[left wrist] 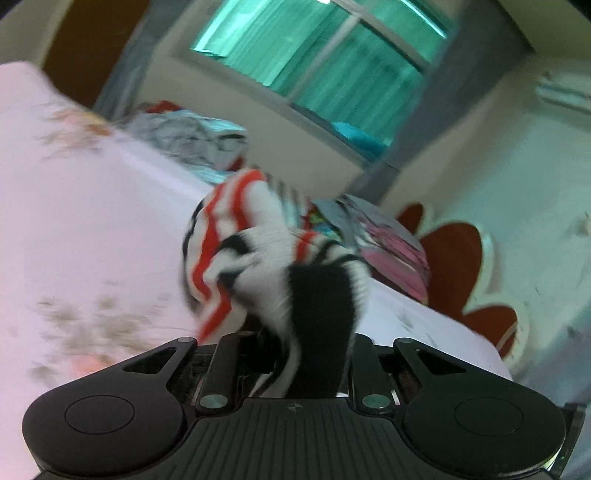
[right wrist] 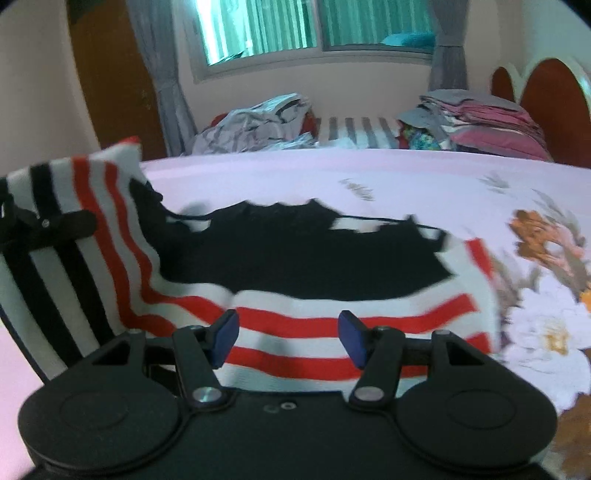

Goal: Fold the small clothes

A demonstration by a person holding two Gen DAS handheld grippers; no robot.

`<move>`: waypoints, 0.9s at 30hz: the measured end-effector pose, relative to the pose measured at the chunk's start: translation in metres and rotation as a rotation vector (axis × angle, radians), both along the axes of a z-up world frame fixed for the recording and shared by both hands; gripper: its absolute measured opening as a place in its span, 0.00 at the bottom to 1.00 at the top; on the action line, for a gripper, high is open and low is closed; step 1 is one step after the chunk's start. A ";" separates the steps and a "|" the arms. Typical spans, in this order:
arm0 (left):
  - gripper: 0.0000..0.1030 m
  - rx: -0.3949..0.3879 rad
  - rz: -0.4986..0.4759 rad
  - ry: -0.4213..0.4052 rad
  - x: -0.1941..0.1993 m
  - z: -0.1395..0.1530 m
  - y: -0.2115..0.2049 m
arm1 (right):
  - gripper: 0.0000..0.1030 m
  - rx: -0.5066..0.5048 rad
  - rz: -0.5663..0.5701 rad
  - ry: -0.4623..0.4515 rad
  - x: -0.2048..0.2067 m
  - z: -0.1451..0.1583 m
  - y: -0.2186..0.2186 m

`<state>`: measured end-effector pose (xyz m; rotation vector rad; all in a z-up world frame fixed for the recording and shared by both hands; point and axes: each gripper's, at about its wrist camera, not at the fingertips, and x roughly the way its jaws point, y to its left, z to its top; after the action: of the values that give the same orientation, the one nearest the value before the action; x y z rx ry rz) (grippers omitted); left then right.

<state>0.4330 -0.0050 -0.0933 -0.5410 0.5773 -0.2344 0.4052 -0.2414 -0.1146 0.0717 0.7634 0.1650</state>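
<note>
Between our left gripper's [left wrist: 295, 332] closed-down fingers sits a bunched fold of the striped garment [right wrist: 280, 291], a small knitted piece in red, white and black; the left wrist view is blurred, so we judge rather than plainly see that the pads press on the cloth, though the fabric hangs gathered straight off the jaws and looks lifted clear of the bed [left wrist: 92, 221]. Our right gripper [right wrist: 288, 336] has its blue pads standing apart at a middling width with nothing between them, poised just above the garment's near hem. From the right wrist view the garment lies directly ahead of that gripper, spread flat on the pink floral bedsheet with its long axis running across the view, stripes parallel to the bed's near edge, while its left end rises steeply where the left gripper holds it up. So the raised end belongs to the left hand, and the flat hem and right end are nearer the right hand, which seems best placed to pin or pinch the cloth while the lifted end is carried over. Farther out, a crumpled pile of clothes [right wrist: 255, 122] and a folded stack [right wrist: 491, 125] rest along the bed's far edge, below the window [right wrist: 314, 26].
</note>
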 end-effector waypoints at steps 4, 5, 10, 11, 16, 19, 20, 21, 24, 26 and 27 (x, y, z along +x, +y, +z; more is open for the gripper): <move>0.18 0.050 -0.108 -0.016 0.003 0.003 -0.049 | 0.57 0.013 -0.065 0.002 -0.011 0.005 -0.044; 0.18 0.069 -0.140 -0.012 0.002 0.002 -0.062 | 0.57 0.015 -0.081 0.004 -0.014 0.005 -0.055; 0.19 0.249 -0.282 0.024 -0.012 -0.026 -0.131 | 0.56 0.026 -0.152 0.033 -0.024 0.003 -0.102; 0.21 0.290 -0.290 0.026 -0.017 -0.030 -0.137 | 0.56 0.031 -0.158 0.037 -0.025 0.002 -0.108; 0.68 0.404 -0.384 -0.020 -0.037 -0.018 -0.155 | 0.57 0.104 -0.151 0.030 -0.026 0.011 -0.127; 0.72 0.424 -0.443 -0.031 -0.057 -0.002 -0.164 | 0.59 0.197 -0.117 0.045 -0.016 0.016 -0.126; 0.72 0.418 -0.455 -0.028 -0.063 0.001 -0.163 | 0.62 0.236 -0.100 0.060 -0.012 0.015 -0.124; 0.72 0.404 -0.462 -0.026 -0.070 0.004 -0.160 | 0.71 0.271 -0.084 0.081 -0.007 0.014 -0.122; 0.72 0.378 -0.426 -0.026 -0.084 0.016 -0.135 | 0.75 0.344 -0.041 0.147 0.004 0.005 -0.111; 0.72 0.361 -0.367 -0.027 -0.091 0.021 -0.112 | 0.74 0.351 -0.027 0.193 0.013 -0.006 -0.101; 0.72 0.357 -0.328 -0.022 -0.093 0.025 -0.099 | 0.74 0.353 -0.026 0.212 0.018 -0.011 -0.099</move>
<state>0.3397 -0.1039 -0.0685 -0.0950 0.6683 -0.4369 0.4229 -0.3402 -0.1256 0.4393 0.9374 0.2693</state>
